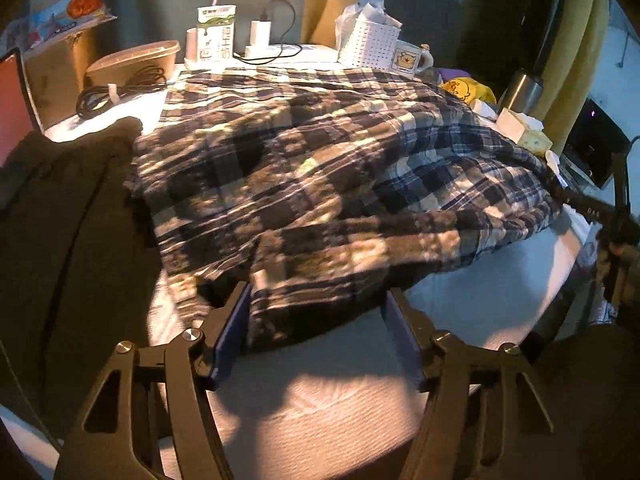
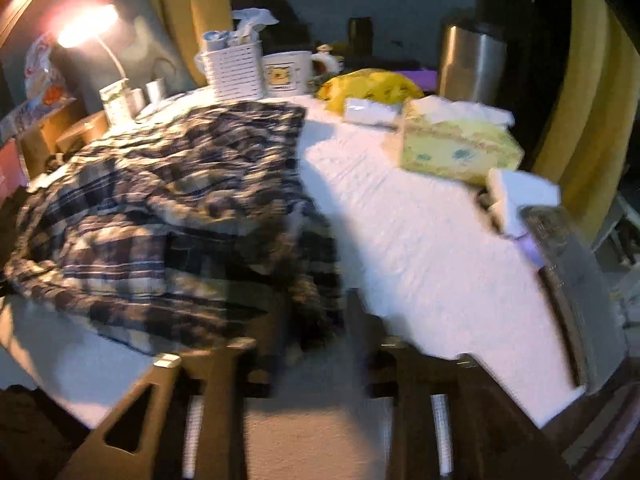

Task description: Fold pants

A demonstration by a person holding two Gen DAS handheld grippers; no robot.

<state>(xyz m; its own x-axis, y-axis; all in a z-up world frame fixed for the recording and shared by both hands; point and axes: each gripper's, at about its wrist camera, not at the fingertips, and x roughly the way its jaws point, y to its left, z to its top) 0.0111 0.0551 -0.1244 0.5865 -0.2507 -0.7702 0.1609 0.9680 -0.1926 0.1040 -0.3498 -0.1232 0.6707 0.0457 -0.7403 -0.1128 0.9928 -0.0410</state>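
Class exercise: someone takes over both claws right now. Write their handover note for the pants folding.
Left claw: open, astride the near edge of the plaid pants, pads not pressing.
Right claw: open at the pants' near right corner; view blurred, nothing seen gripped.
Pants: bunched and wrinkled on the white table cover, partly doubled over, not neat. A dark garment lies at their left.
Done: at most a rough first fold.
Left: grip the near edge, flatten, finish folding.
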